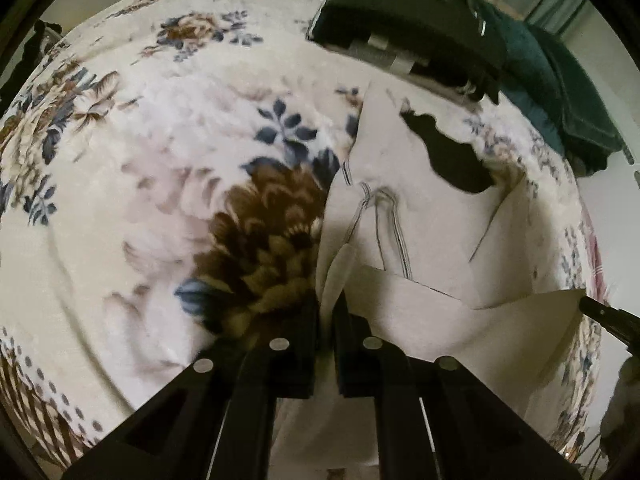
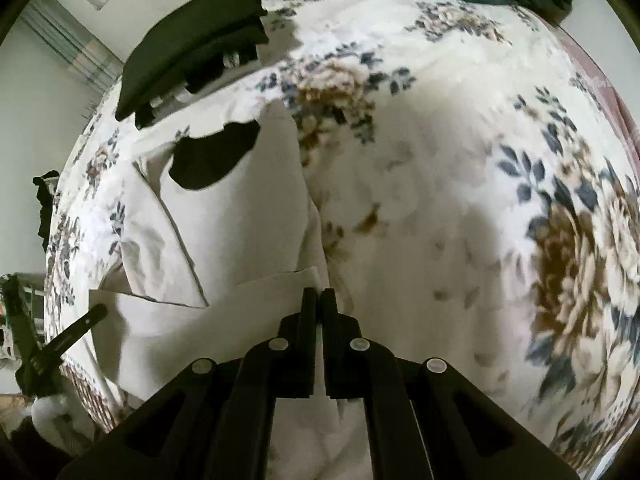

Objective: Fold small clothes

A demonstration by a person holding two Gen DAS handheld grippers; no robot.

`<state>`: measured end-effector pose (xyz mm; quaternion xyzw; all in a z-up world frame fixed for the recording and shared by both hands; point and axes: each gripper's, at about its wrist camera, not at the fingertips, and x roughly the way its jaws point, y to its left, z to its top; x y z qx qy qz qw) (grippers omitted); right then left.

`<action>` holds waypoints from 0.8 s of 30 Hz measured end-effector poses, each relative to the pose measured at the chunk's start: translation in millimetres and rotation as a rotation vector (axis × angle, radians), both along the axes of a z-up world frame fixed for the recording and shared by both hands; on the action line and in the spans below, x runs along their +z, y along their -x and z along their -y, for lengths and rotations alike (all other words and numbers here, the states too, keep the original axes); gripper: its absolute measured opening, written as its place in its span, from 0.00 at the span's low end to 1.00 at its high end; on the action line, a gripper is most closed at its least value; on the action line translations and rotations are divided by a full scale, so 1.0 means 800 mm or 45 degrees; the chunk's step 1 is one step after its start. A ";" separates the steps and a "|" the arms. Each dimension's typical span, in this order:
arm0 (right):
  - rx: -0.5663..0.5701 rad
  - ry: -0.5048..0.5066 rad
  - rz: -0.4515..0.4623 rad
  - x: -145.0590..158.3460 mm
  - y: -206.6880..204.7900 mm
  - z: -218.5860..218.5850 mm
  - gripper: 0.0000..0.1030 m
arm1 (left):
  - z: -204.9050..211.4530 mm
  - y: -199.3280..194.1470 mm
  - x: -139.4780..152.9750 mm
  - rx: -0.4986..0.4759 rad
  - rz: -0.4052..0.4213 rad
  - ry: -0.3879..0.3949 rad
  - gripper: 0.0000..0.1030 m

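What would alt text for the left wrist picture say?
The left gripper is shut on one corner of a beige garment lying on a floral blanket. The right gripper pinches another corner; dark folded clothes sit behind.

Your floral blanket (image 1: 160, 184) looks plush and fuzzy. The beige garment (image 1: 420, 240) is smooth, matt woven cloth with dark stitching. Your claws (image 2: 319, 294) are matt black plastic with shiny metal pins.
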<state>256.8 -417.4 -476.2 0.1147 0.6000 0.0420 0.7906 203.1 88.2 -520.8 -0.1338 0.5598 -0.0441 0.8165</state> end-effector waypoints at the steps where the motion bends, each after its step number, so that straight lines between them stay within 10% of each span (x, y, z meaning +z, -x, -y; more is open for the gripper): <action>1: -0.004 0.002 0.005 0.000 -0.005 0.000 0.02 | -0.002 -0.002 0.001 0.008 0.003 0.007 0.04; 5: -0.020 -0.006 0.005 -0.001 -0.008 0.002 0.02 | -0.013 -0.014 -0.014 0.048 -0.088 0.106 0.09; 10: -0.013 -0.020 -0.281 -0.059 -0.019 0.009 0.03 | -0.035 -0.005 -0.042 0.133 -0.276 0.059 0.10; 18: -0.088 -0.123 -0.331 -0.082 -0.020 0.027 0.30 | -0.035 -0.010 -0.006 0.058 -0.121 0.101 0.50; 24: -0.076 -0.157 -0.369 -0.095 -0.024 0.022 0.30 | -0.001 -0.028 -0.024 -0.081 -0.094 0.025 0.48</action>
